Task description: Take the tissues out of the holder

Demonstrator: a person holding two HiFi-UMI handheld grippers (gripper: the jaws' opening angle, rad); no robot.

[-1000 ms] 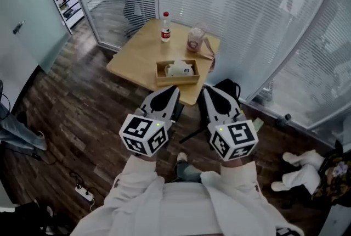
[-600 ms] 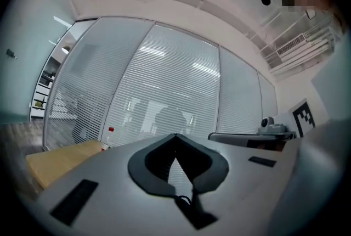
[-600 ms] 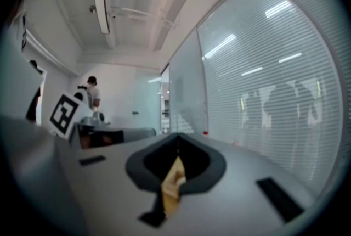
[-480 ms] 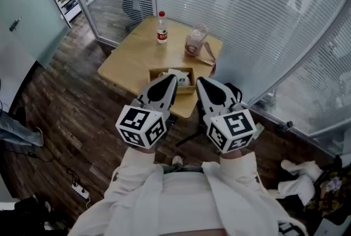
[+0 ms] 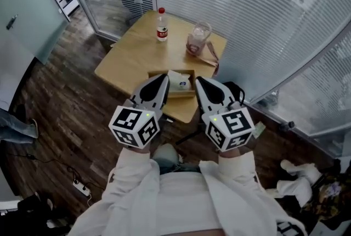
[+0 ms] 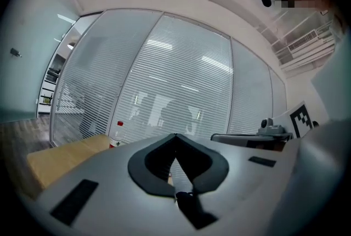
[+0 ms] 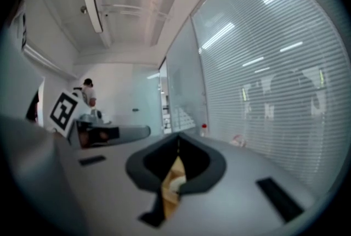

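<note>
Wooden tissue holder (image 5: 181, 93), tissues (image 5: 179, 80) inside: on table (image 5: 126, 59), at its near edge. Left gripper (image 5: 162, 77) and right gripper (image 5: 199, 80): jaws closed, empty, over the same edge, apparently flanking the holder without contact.

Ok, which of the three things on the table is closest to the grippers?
The wooden tissue holder, at the near edge just ahead of the left gripper and right gripper; the bottle and jug stand farther back.
</note>
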